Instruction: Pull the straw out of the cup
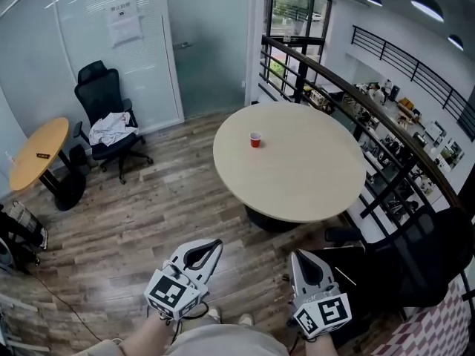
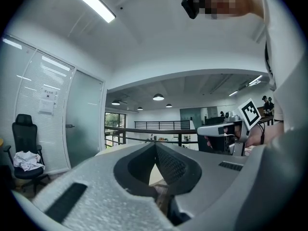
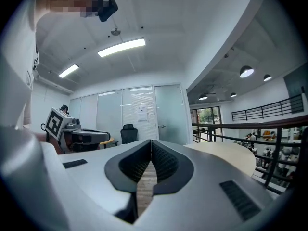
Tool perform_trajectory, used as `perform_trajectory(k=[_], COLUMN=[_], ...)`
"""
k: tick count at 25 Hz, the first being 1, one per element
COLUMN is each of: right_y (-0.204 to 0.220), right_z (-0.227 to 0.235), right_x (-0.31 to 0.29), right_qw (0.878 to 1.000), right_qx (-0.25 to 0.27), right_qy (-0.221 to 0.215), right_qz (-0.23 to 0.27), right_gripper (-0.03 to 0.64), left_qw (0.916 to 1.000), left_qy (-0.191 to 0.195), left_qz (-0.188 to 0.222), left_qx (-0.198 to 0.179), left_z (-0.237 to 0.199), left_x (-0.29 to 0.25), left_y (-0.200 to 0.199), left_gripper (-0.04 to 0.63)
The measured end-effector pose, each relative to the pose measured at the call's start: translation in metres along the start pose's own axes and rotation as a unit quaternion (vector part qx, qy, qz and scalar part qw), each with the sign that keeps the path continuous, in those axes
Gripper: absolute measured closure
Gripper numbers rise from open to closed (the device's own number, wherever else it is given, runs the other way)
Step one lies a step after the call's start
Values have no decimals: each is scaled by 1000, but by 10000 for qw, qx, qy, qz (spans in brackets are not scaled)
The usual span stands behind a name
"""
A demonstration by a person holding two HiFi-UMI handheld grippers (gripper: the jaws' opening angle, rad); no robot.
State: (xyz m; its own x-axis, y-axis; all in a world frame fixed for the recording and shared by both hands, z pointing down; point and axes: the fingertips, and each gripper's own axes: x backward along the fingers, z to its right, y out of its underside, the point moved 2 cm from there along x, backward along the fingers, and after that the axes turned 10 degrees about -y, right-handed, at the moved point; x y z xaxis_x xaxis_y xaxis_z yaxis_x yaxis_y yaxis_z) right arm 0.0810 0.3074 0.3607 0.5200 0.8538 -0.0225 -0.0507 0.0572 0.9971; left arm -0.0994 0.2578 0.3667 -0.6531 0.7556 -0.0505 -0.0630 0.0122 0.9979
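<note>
A small red cup [image 1: 255,139] stands on the round beige table [image 1: 297,176], far ahead of both grippers; a pale speck shows at its rim, too small to tell if it is a straw. My left gripper [image 1: 217,242] is held low near the person's body, jaws shut and empty, pointing toward the table. My right gripper [image 1: 295,254] is beside it, also shut with nothing in it. In the left gripper view the jaw tips [image 2: 155,143] meet, and the right gripper [image 2: 222,129] shows alongside. In the right gripper view the tips [image 3: 151,141] touch; the table edge [image 3: 231,158] lies ahead.
A black office chair [image 1: 104,121] with a white cloth stands at the left by a small wooden table [image 1: 37,154]. A black railing [image 1: 349,99] curves behind the round table. Another dark chair [image 1: 415,258] is at the right. Wood flooring [image 1: 171,206] lies between me and the table.
</note>
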Motion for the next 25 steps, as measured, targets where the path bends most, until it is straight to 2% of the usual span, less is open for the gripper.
perform_trajectory(k=[3,7,12,17,21,25], right_y=[1,8,13,15,14,15], right_z=[11,16,23,36,43,48], right_x=[12,20,26,32,42,42], right_qw=[10000,9999,9999,9997,9991,9996], right_qx=[-21,66,38,39,-312,-123], right_qy=[28,-24,-136,-214,-255,-242], right_qz=[-12,-91,-87,-90,100,44], right_gripper=[595,595,595,595,595,595], left_qw=[10000,9998,9999,9999,9998,9999], left_qy=[-24,-22,-58,-67,-90,-143], left_qz=[58,83,7,-64,-116,-70], left_qx=[-4,190,108,-131,-150,-5], left_z=[9,20,31,42,51,53], left_x=[-5,-8,-12,-21,-26,-28], left_y=[-5,-6,-2,2,7,5], left_gripper=[581,581,581,581,581,581])
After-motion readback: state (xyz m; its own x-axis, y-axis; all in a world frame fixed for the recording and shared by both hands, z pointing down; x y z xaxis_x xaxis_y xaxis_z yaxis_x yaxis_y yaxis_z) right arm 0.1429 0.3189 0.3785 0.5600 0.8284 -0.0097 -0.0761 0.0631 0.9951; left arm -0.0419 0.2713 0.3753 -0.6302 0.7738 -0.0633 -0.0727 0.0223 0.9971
